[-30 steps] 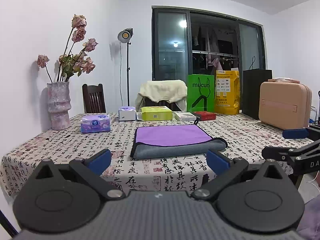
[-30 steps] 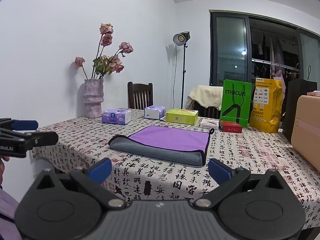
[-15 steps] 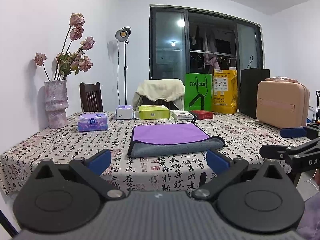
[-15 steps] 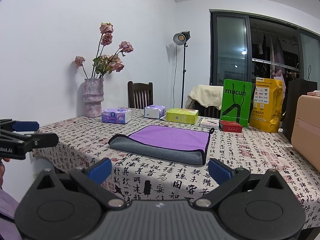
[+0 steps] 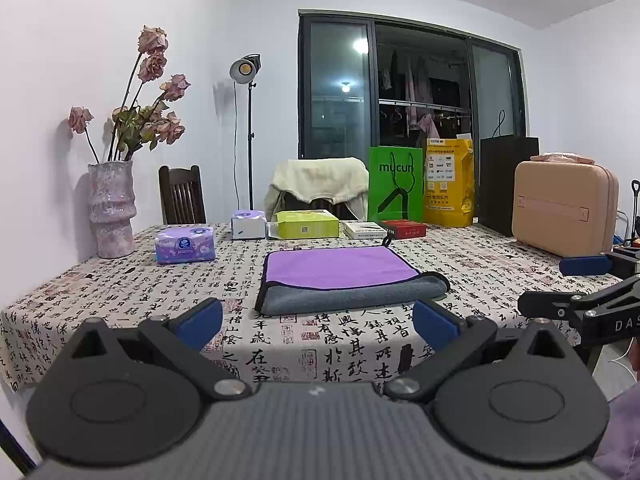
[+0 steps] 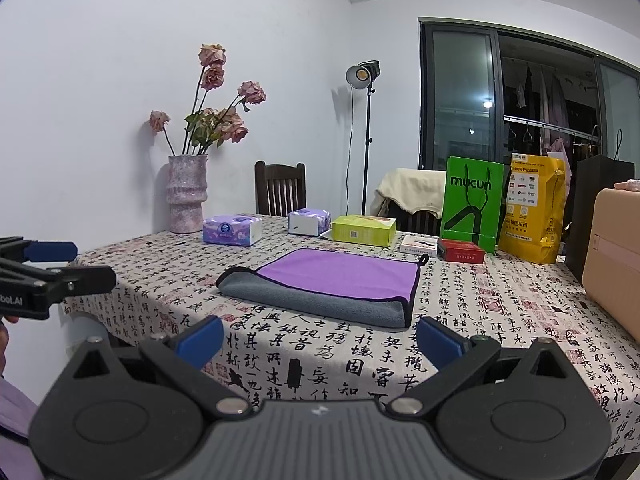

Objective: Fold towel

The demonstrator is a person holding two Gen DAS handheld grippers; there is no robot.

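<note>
A towel [image 5: 340, 276], purple on top and grey underneath, lies folded flat in the middle of the table; it also shows in the right wrist view [image 6: 332, 284]. My left gripper [image 5: 318, 326] is open and empty, held off the table's near edge, short of the towel. My right gripper [image 6: 320, 338] is open and empty, also off the near edge. Each gripper shows at the side of the other's view: the right gripper [image 5: 580, 292] and the left gripper [image 6: 52, 268].
The table [image 5: 120, 288] has a calligraphy-print cloth. Along its back stand a vase of dried roses [image 5: 112, 208], tissue packs [image 5: 185, 245], a green box [image 5: 306, 224], a green bag [image 5: 394, 188], a yellow bag [image 5: 448, 182] and a tan case [image 5: 564, 208]. Chairs stand behind.
The left wrist view has tilted up slightly, so the table sits a little lower in frame. The towel has not moved. Both grippers stay open.
</note>
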